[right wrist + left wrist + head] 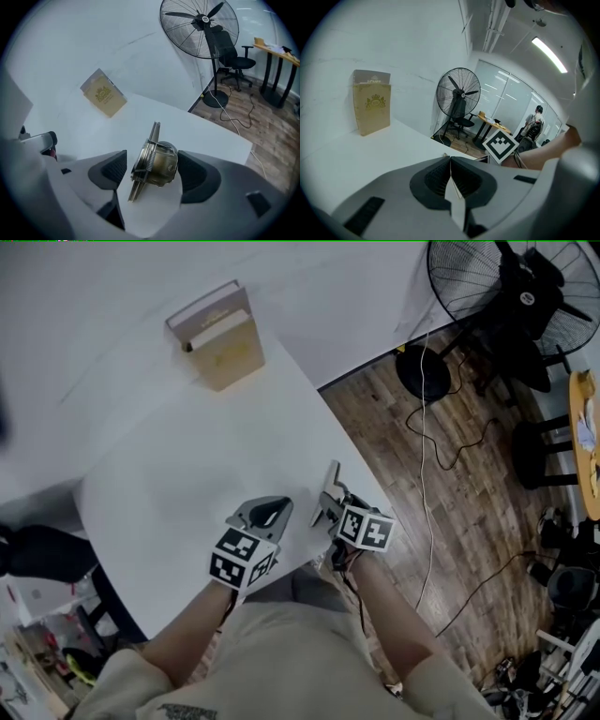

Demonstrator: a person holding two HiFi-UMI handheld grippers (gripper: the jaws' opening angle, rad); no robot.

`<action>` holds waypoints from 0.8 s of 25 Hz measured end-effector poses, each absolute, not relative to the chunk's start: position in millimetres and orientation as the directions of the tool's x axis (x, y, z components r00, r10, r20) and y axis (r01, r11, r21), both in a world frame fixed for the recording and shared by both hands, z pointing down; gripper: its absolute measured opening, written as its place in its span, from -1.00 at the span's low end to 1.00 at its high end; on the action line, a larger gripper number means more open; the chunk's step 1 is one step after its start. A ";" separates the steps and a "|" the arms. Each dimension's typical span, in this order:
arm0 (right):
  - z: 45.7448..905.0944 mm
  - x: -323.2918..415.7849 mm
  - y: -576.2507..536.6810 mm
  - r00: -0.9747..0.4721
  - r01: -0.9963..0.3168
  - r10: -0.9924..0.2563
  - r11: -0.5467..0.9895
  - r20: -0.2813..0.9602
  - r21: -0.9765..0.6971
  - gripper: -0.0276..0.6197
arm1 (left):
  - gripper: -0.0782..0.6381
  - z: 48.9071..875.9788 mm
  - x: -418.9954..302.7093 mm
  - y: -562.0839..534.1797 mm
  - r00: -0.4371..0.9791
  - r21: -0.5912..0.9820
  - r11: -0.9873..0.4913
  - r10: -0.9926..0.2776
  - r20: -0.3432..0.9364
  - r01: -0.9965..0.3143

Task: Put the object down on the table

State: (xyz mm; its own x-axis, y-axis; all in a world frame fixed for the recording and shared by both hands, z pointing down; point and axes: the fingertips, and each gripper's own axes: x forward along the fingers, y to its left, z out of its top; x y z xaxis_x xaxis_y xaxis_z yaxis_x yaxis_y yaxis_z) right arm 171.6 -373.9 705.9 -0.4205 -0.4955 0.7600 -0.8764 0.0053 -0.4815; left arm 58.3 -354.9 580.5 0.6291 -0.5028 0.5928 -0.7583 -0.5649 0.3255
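Note:
A brass-coloured metal fitting [157,161] with a flat flange and a spring clip rests on the white table [187,474], tilted on its edge; the head view shows the fitting [332,486] near the table's right edge. My right gripper [152,171] stands open around it. The left pad is clearly apart from the fitting and the right pad is very close to it. In the head view my right gripper [330,510] is beside my left gripper [274,514]. My left gripper [450,161] is shut, its pads meeting with nothing between them.
A tan book-like box [220,338] stands upright at the far side of the table. The table edge drops to a wood floor [450,474] on the right, with a standing fan [506,287], cables and a round wooden table [586,427].

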 end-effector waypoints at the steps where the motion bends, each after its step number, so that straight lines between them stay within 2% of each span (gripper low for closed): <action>1: 705.2 170.0 -373.1 -0.420 -0.877 -0.497 0.009 0.759 -0.480 0.13 | -0.72 580.0 56.4 -354.6 0.628 0.323 -0.566 -0.503 0.594 -0.758; 12: 661.5 181.7 -372.8 -0.448 -0.855 -0.561 0.043 0.696 -0.516 0.12 | -0.72 561.5 57.0 -355.7 0.626 0.298 -0.577 -0.528 0.574 -0.760; 13: 652.9 181.6 -373.9 -0.458 -0.852 -0.572 0.062 0.681 -0.521 0.08 | -0.72 557.5 56.5 -357.3 0.625 0.293 -0.578 -0.535 0.568 -0.761; 16: 624.5 178.6 -374.6 -0.506 -0.821 -0.601 0.114 0.619 -0.560 -0.24 | -0.72 543.2 55.2 -361.5 0.625 0.281 -0.582 -0.557 0.547 -0.763; 20: 580.2 176.8 -376.0 -0.534 -0.807 -0.647 0.198 0.544 -0.556 -0.45 | -0.72 520.0 50.9 -366.2 0.628 0.261 -0.590 -0.586 0.513 -0.764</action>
